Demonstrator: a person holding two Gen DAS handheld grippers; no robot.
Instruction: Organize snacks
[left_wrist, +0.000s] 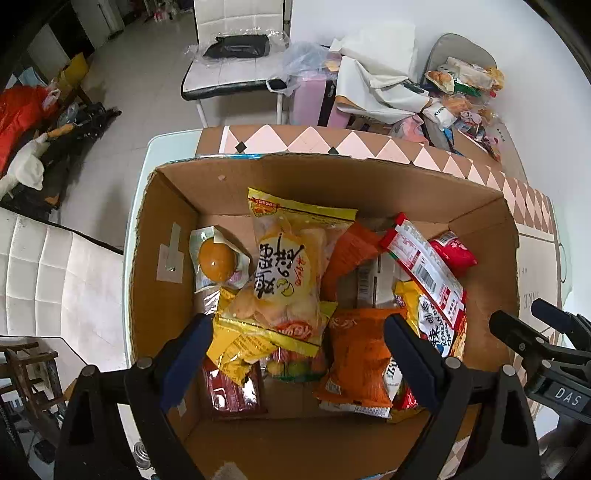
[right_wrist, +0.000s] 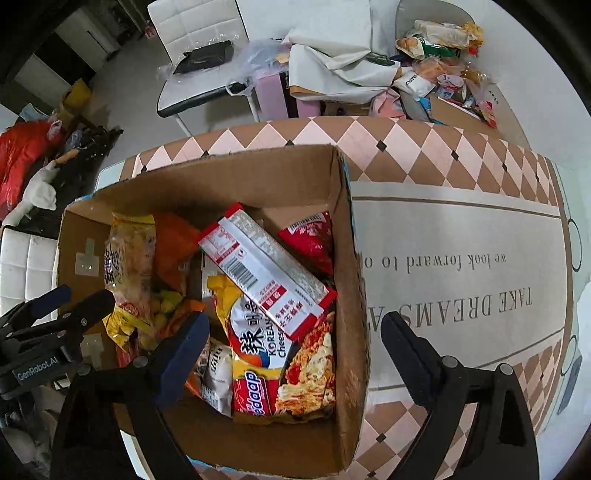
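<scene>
Right wrist view: the right gripper (right_wrist: 295, 336) hangs spread over the cardboard box (right_wrist: 349, 280), above a noodle packet (right_wrist: 273, 362) reading "KOREAN Chees", perhaps "Cheese". Beside it, the mat (right_wrist: 461, 240) reads "TAKE DREAMS". The left gripper (left_wrist: 299, 332) is spread over an orange packet (left_wrist: 354, 354).

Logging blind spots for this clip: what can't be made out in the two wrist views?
- Cardboard box floor: mostly covered by piled packets in both views.
- Dark red packet: left wrist view, partly under the yellow packet; label unreadable.
- Orange bag: right wrist view, partly behind the red-and-white box.
- Snack pile at the far end: too small to identify.
- Table mat lettering: partly hidden by the cardboard box wall and right hand-held gripper.
</scene>
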